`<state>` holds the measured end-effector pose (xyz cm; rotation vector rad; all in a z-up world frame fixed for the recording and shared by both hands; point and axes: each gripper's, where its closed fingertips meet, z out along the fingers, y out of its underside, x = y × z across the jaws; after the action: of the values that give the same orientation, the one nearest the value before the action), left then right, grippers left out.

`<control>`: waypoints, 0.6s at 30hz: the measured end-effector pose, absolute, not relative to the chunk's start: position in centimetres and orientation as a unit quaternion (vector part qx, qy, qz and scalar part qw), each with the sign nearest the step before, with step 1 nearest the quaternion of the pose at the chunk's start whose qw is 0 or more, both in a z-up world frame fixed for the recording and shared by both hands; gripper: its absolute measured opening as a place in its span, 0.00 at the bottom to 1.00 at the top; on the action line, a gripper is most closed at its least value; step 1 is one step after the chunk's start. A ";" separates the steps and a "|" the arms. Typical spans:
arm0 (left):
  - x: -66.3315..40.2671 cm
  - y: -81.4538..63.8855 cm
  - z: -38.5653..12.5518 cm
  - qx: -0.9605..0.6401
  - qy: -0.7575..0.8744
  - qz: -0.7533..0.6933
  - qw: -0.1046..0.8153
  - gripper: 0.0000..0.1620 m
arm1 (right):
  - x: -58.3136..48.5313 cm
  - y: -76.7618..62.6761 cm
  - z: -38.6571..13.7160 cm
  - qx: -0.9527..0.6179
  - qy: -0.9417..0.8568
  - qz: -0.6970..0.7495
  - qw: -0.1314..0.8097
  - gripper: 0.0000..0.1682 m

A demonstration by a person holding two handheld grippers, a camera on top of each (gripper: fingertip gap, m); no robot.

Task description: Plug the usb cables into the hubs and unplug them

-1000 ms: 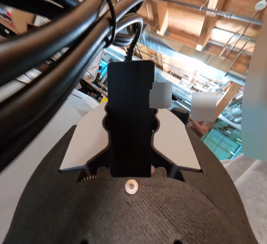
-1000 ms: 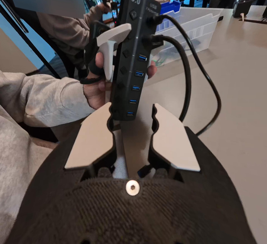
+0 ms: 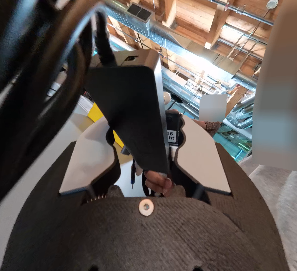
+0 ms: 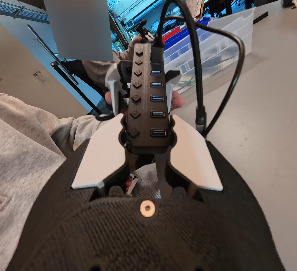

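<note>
Between the right tongs (image 4: 147,128): the near end of the black usb hub (image 4: 145,102) sits here, both white fingers pressed against its sides, so these tongs are narrow and holding it.
Left tongs (image 3: 145,126): spread wide; the hub passes between them tilted, with a gap on each side, its far end leaning toward the left finger.
Hub position: held up off the bench (image 4: 257,134), long axis pointing away from the right camera, button row left, port row right.
Ports: five blue ports (image 4: 157,98) stand free along the near stretch; the far end carries a plug (image 4: 156,54).
Cables: a thick black cable (image 4: 196,54) arches up from that plug and drops to the bench just right of the right tongs; a thinner cable (image 4: 237,73) loops wider on the same side.
Open room: bare bench to the right beyond the loops; clear plastic bins (image 4: 225,38) line its far edge.
Tight side: a grey sleeve (image 4: 32,134) fills the left, near the hub.
Left view edge: blurred black cable loops (image 3: 48,86) crowd the upper left.
</note>
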<state>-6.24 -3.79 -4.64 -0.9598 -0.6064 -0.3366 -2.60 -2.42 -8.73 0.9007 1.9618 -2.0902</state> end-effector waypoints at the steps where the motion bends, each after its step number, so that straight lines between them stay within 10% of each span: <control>1: -6.2 -3.6 -4.8 -0.459 -0.284 -0.157 0.827 0.47 | -2.7 -2.2 -8.4 0.297 0.648 -0.698 0.061 0.31; 18: -5.7 -2.8 -5.5 -0.492 -0.274 -0.181 0.806 0.40 | -2.9 -0.6 -6.2 0.245 0.646 -0.721 -0.053 0.31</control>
<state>-5.69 -2.79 -5.45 -1.0534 -0.5863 -0.3876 -2.94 -0.60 -6.23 0.7978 2.1003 -2.3445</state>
